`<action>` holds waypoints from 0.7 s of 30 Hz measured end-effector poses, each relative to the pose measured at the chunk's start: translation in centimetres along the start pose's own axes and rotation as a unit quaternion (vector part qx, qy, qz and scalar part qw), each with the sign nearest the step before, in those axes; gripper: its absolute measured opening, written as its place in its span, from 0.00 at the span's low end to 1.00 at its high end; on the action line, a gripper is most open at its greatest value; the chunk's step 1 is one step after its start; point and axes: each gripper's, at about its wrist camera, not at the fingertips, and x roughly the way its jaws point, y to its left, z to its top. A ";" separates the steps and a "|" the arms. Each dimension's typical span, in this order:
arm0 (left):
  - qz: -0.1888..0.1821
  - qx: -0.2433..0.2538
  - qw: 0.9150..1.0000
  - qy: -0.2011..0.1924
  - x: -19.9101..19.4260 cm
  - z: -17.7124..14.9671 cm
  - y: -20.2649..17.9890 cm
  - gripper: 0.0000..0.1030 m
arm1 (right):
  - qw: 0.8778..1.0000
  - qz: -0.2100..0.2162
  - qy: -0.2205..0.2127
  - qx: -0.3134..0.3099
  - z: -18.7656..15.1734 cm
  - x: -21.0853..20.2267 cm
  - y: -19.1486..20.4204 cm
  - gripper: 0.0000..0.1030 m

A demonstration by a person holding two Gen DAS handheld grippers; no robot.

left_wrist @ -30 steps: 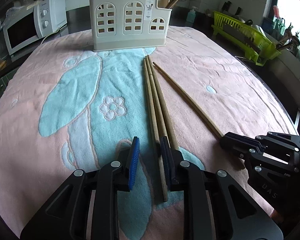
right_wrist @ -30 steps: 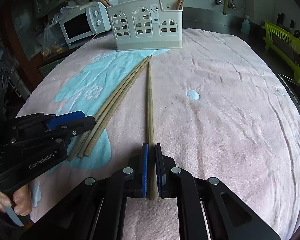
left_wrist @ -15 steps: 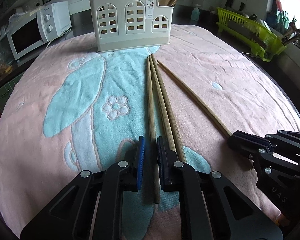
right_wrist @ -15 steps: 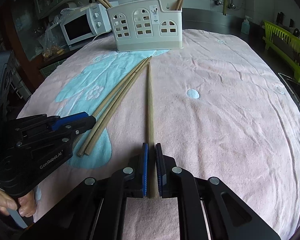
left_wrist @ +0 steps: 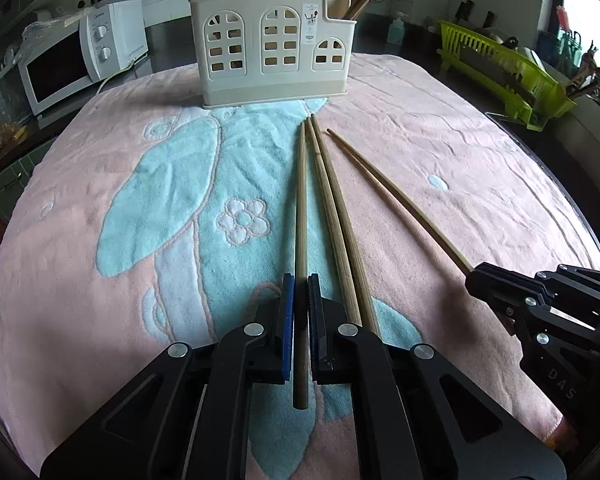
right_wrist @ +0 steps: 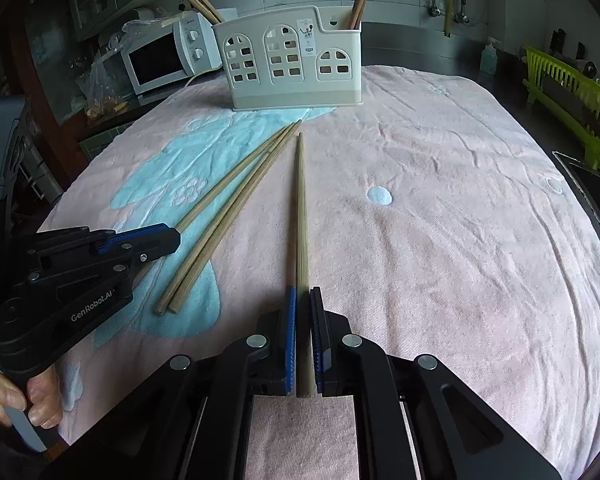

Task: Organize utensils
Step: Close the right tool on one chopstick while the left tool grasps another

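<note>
Several long wooden chopsticks lie on a pink and blue towel. My left gripper is shut on the leftmost chopstick, blue pads pressing both its sides near the thick end. Two loose chopsticks lie touching just right of it. My right gripper is shut on a separate chopstick that points at the cream utensil holder. In the left wrist view, that gripper sits at the right. The left gripper shows at the left of the right wrist view. The holder has chopsticks standing in it.
A white microwave stands at the back left. At the far right a green dish rack sits on the dark counter. A person's hand grips the left gripper's handle. The towel's edges drop off near the front and sides.
My left gripper slid left over the leftmost chopstick and its jaws closed on it. The right gripper stayed shut on its chopstick and has not moved.
</note>
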 end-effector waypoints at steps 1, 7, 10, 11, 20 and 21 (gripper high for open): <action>0.000 0.000 1.000 -0.004 -0.2 0.1 0.0 0.05 | 1.000 -0.002 -0.004 -0.001 0.2 -0.3 0.0 0.07; -0.006 -0.010 1.000 -0.028 -1.6 1.0 0.6 0.05 | 0.999 -0.009 -0.032 -0.007 1.7 -2.4 0.0 0.07; -0.010 -0.014 0.999 -0.045 -2.7 1.7 0.9 0.05 | 0.999 -0.011 -0.046 -0.012 2.5 -3.5 0.1 0.07; -0.014 -0.016 0.999 -0.050 -3.0 1.9 1.0 0.05 | 0.999 -0.010 -0.049 -0.014 2.8 -3.8 0.1 0.07; -0.034 -0.012 0.998 -0.046 -3.7 1.6 1.1 0.05 | 0.999 -0.001 -0.035 -0.003 2.2 -3.3 -0.3 0.07; -0.033 -0.008 0.999 -0.038 -3.4 1.3 1.0 0.05 | 1.000 0.000 -0.030 0.000 1.9 -3.0 -0.4 0.07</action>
